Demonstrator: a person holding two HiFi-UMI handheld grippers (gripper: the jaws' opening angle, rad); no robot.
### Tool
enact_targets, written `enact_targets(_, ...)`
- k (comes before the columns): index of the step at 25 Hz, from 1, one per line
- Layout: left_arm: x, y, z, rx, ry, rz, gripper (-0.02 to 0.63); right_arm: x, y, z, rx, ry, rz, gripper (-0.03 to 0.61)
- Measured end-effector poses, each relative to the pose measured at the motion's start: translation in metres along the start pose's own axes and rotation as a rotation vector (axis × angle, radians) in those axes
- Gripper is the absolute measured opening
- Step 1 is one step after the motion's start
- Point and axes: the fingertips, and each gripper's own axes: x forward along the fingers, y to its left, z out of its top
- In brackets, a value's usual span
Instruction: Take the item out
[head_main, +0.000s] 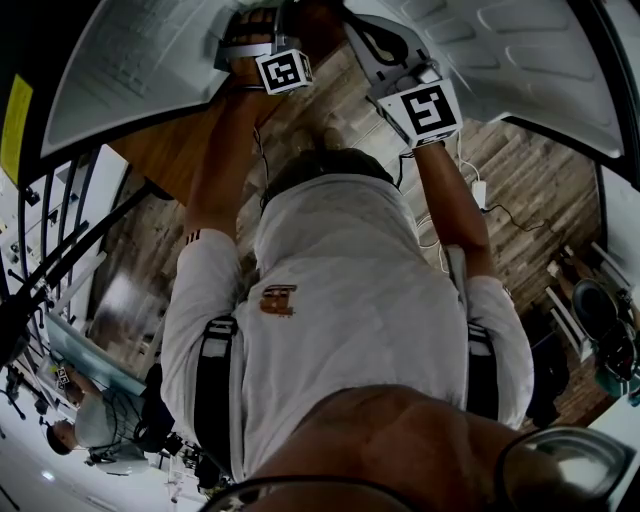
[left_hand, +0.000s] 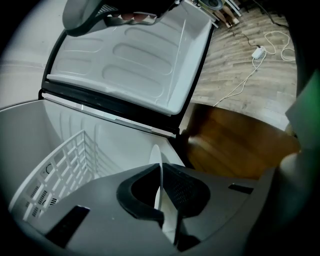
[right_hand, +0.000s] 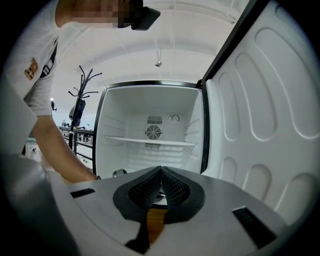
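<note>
Fingers (left_hand: 189, 186) of the left gripper (left_hand: 161, 169) are pinched nearly together on a thin white item (left_hand: 156, 153). It stands edge-on between the pads, with its rounded end poking past the tips toward the inside of the fridge (left_hand: 115, 145). I cannot tell just what it is; it reads as a flat, plate-like or card-like piece. The right gripper (right_hand: 161, 172) has its pads closed tip to tip with nothing between them. It faces the fridge's open compartment from in front, about level with the shelf (right_hand: 150, 141). A white wire basket (left_hand: 65, 165) sits inside the fridge along its left wall, and the door (left_hand: 145, 60) stands swung open.

Judging by its thinness, the item is probably light and fairly stiff. It also looks smooth-faced, so it could slide or pivot between the pads if tugged sideways. The hold is on its near edge; a deeper bite toward the middle would likely steady it while it clears the fridge's front lip.
</note>
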Motion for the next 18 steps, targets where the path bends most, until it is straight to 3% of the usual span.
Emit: enact_targets(18,-0.025,0.021,0.006,0.05,-0.07,0.087,0.028,0.001,0.004,-0.001,-0.001,0.006,-0.001,0.032)
